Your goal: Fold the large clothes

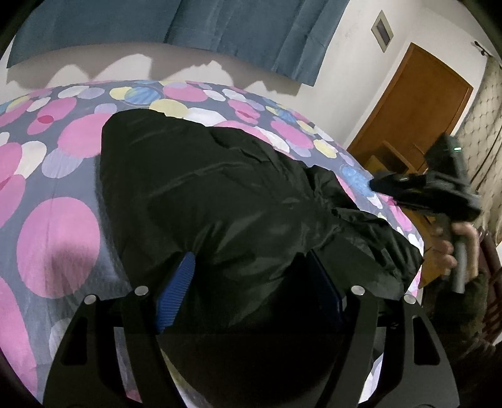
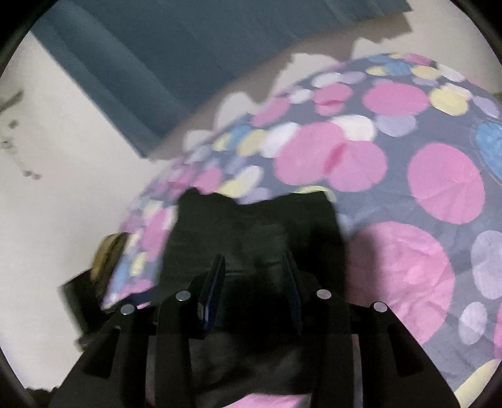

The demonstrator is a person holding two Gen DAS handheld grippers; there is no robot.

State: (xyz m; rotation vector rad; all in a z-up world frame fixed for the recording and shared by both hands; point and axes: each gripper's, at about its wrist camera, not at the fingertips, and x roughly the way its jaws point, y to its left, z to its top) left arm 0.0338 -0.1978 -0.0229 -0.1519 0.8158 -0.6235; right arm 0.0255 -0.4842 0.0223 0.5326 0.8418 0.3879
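Black jacket (image 1: 238,201) under both spread jaws; wooden door (image 1: 414,110) only left view.

Legible markings: none.
No text, label, brand, number or sign can be read in either wrist view. The small framed panel (image 1: 382,30) on the wall is too small and dark to show any characters. The green indicator light (image 1: 457,148) on the right gripper body carries no lettering. The bedspread (image 1: 56,175) bears only a pattern of coloured circles, and the black jacket (image 1: 219,201) shows no visible tag or logo. The right wrist view is motion-blurred; the dark marks (image 2: 18,147) on its wall cannot be made out.
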